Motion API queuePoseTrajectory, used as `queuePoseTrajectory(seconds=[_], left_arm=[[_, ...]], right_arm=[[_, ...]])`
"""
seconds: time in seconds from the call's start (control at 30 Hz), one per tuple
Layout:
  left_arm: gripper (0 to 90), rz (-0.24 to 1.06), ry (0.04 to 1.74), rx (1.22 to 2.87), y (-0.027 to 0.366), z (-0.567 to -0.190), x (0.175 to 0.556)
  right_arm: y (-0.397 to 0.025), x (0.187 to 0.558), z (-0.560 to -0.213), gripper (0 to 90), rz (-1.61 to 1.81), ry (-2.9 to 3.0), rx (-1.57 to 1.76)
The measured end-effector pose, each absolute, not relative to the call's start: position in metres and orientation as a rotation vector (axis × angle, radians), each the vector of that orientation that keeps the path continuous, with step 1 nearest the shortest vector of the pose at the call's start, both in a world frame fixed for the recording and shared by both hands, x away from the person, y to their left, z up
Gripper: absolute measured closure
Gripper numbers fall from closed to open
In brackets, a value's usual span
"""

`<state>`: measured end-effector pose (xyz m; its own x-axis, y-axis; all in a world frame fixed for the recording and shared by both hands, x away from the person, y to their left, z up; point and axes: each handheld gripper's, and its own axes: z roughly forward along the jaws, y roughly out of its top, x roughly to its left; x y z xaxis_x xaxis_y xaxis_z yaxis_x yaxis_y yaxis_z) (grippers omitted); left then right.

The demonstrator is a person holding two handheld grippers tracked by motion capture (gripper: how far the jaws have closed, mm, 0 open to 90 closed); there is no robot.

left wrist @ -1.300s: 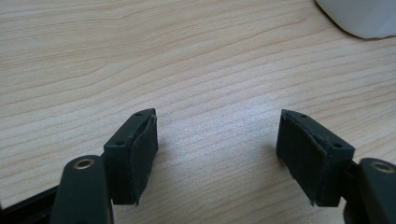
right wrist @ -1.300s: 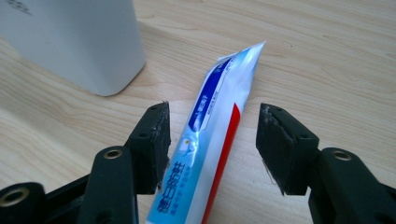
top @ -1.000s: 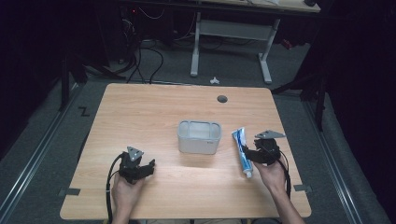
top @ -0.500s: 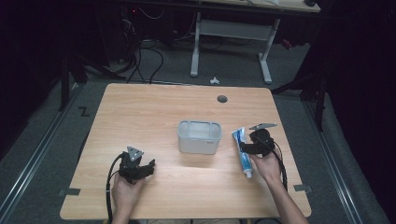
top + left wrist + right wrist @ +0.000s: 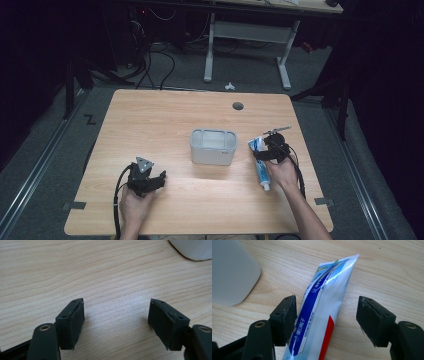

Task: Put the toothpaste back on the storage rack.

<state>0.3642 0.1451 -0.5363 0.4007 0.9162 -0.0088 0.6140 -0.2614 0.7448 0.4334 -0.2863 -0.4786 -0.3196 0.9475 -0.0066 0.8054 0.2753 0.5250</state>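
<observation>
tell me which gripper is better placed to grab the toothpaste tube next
Right. The right gripper already has its open jaws either side of the toothpaste tube lying on the table. The left gripper sits open over bare wood, well away.

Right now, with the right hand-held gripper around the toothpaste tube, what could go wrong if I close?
1. The right hand-held gripper sits off-centre: the toothpaste tube hugs one jaw, so closing may skew it.
2. Squeezing the soft body could force paste toward the cap.
3. The white bin stands close; a swing might bump it.

Blue-white toothpaste tube (image 5: pixel 322 312) flat on table, right of bin (image 5: pixel 213 147).
</observation>
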Motion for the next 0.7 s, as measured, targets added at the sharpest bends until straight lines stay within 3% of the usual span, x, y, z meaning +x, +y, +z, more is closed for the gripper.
queuePoseTrajectory(seconds=[0.7], left_arm=[[29.8, 0.572, 1.302, 1.983, 0.145, -0.536, 0.364]], right_arm=[[-0.278, 0.458, -0.490, 40.0, 0.510, 2.309, 1.740]])
